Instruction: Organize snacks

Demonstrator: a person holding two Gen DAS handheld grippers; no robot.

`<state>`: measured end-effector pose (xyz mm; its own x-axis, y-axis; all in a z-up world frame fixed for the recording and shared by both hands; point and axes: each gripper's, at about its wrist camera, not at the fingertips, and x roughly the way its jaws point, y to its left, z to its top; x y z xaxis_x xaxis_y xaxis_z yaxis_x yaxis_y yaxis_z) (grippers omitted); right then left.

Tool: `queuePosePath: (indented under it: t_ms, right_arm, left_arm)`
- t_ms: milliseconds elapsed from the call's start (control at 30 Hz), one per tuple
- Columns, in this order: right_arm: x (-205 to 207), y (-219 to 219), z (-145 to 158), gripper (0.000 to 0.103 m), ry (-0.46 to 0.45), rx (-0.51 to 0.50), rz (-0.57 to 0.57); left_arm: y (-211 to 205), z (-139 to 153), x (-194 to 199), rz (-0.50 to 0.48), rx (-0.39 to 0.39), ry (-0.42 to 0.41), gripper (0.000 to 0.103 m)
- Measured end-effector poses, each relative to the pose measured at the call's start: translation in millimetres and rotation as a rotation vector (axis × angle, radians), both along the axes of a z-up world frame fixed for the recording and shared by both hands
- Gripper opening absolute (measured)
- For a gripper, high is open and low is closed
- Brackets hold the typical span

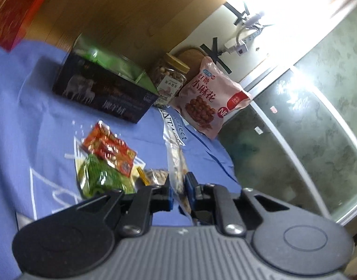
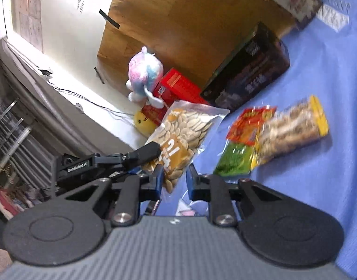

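Above the blue cloth [image 1: 26, 107], the left gripper [image 1: 179, 190] pinches the pumpkin-seed bag [image 2: 185, 130]; the right gripper [image 2: 173, 182] stands narrow astride its corner

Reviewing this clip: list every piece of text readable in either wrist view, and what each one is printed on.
"红糖 小麻花" and "NE", cut off: pink snack bag.
"GenRobot.AI": left gripper, seen from the right wrist.
"fect", a fragment: white print on the blue cloth.
Large orange characters on the pumpkin seed bag: not legible.
Dark box, nut jar label, red-and-green packet: print too blurred to read.
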<state>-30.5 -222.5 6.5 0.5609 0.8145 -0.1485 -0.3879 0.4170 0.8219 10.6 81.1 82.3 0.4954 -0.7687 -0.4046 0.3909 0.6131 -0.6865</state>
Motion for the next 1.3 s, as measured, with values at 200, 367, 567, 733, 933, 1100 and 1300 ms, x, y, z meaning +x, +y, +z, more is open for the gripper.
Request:
queuePosePath:
  t_ms: [200,367,567,733,933,1100,1300]
  right_arm:
    - [20.7,4.7,20.2,0.022,-0.045,-0.045,-0.055]
    - [70.5,8.5,38.2,0.022,-0.056,-0.070,-0.098]
    - [172.1,16.8,55.9,0.023,-0.038,-0.154,-0.127]
    - [233.2,55.1,46.5,0.025,0.023,-0.354,-0.129]
    - [215.4,71.7,61.2,0.047,-0.126,-0.537,-0.156]
    - [168.5,30.2,58.6,0.047,-0.110,-0.419,-0.140]
    - [140.9,11.1,5.9,0.046,0.110,-0.533,-0.066]
  left_arm:
    - [-4.7,21.7,28.8,0.003,0.075,-0.053,0.017]
    - [-5.1,40.3,91.9,0.010,0.079,-0.063,0.018]
    - [-9.3,39.3,183.7,0.105,0.173,-0.084,0.025]
    - [-17.2,17.5,222.3,0.215,0.401,-0.069,0.047]
    - [-14.0,32.6,191.5,0.317,0.581,-0.177,0.058]
    - [3.2,38.1,138.6,0.273,0.505,-0.173,0.058]
    - [5.8,-25.8,113.4,0.116,0.400,0.127,0.058]
